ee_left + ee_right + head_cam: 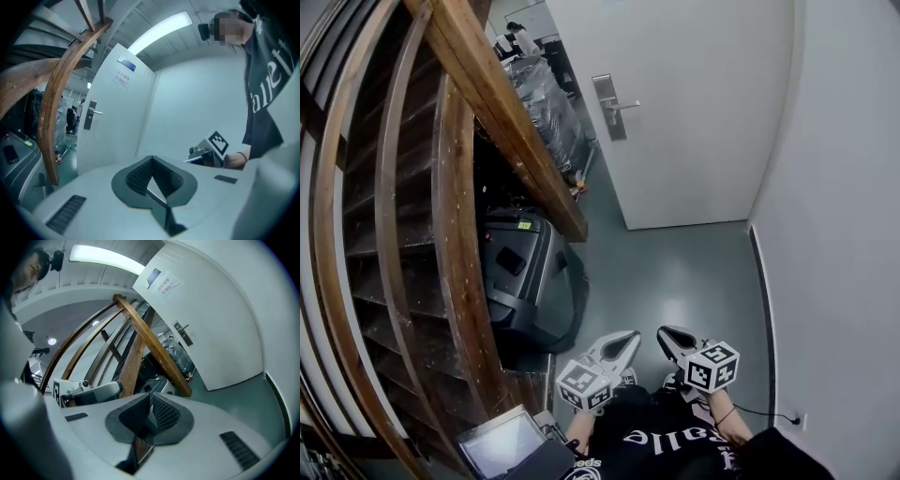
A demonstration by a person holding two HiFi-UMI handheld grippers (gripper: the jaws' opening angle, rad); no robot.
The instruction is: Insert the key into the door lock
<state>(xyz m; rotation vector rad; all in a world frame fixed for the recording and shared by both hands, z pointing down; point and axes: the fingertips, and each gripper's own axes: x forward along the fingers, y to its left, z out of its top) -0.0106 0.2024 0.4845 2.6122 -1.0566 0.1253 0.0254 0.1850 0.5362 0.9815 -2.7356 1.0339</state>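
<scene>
the white door [694,112] stands in the upper middle of the head view. its steel lock plate [608,112] and lever handle [622,104] sit near the door's left edge. a keyhole is too small to make out there. the open grey-green floor [675,281] runs from the door's foot down to the person, a clear lane. it is hemmed on the right of the frame by a plain white wall [844,234]. on the left it is hemmed by the slanting wooden stair rail [502,103] and a grey machine [530,281] beneath it. past the door's left edge a wrapped stack of goods [539,103] shows.

both grippers are held low and close to the body at the bottom centre, side by side and pointing toward the door, well apart from the lock. the left gripper [630,336] has its marker cube [584,386] toward the person. in its own view the left gripper [151,158] has its ribbed pads closed tip to tip. the right gripper [664,333] lies just beside it. in its own view the right gripper [150,394] is likewise clenched, tips together.

the key cannot be made out in any view, and whether either gripper pinches it is unclear. the person's forearms are cut off by the bottom edge. a thin cable [759,411] runs to a wall socket [797,419] at the lower right.
</scene>
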